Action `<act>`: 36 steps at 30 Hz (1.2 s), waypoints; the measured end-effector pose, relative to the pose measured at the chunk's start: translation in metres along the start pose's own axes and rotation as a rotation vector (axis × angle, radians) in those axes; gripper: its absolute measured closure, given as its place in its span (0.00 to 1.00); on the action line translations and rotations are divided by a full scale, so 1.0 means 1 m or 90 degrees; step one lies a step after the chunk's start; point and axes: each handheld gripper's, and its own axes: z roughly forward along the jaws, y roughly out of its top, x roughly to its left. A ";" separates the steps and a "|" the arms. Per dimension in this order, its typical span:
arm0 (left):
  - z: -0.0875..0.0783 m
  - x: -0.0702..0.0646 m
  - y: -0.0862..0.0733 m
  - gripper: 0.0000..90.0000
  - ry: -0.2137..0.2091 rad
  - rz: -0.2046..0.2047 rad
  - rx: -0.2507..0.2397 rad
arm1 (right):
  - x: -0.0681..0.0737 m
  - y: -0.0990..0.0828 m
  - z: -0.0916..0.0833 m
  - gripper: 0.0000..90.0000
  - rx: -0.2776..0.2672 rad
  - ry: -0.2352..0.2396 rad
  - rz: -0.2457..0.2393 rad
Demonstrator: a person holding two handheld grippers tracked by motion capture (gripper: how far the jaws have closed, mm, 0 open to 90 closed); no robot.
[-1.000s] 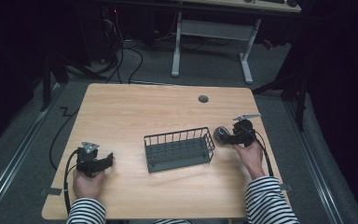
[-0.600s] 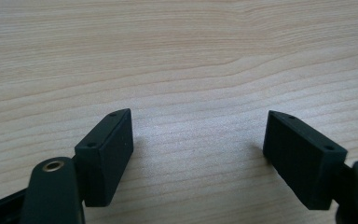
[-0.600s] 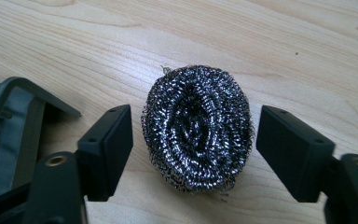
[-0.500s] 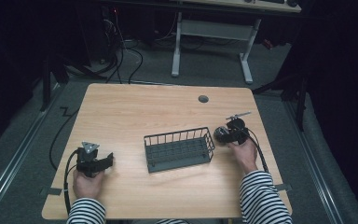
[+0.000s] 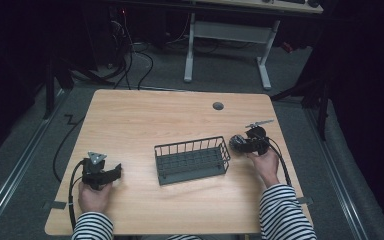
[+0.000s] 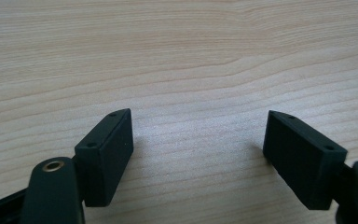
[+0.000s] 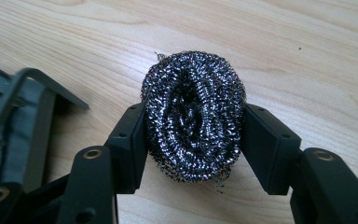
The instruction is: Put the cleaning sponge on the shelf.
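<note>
A steel wool scourer [image 7: 193, 116] sits squeezed between the pads of my right gripper [image 7: 193, 140], whose jaws have just been closing onto it. In the high view that right gripper [image 5: 241, 143] is just right of a dark wire basket [image 5: 192, 160], with the scourer [image 5: 236, 142] at its tip. The basket's corner [image 7: 23, 107] shows at the left of the right gripper view. My left gripper [image 5: 114, 171] rests near the table's front left, held by a hand. Its jaws stand open over bare wood, with nothing between the fingertips [image 6: 105, 156].
The wooden table [image 5: 145, 125] has a round cable grommet [image 5: 218, 106] near its far edge. A small metal piece [image 5: 259, 122] lies just beyond the right gripper. Cables trail off the table's left side. A white desk frame [image 5: 225, 35] stands on the floor behind.
The right gripper has shifted slightly toward the basket and closed on the scourer. The left gripper and hand have not moved.
</note>
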 end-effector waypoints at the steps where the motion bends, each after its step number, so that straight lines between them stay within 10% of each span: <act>1: 0.000 0.000 0.000 0.27 0.000 0.000 -0.001 | 0.000 0.001 -0.003 0.50 -0.005 0.002 -0.004; 36: 0.000 0.000 0.000 0.27 0.000 0.000 0.000 | 0.031 0.007 -0.093 0.50 -0.130 0.082 -0.048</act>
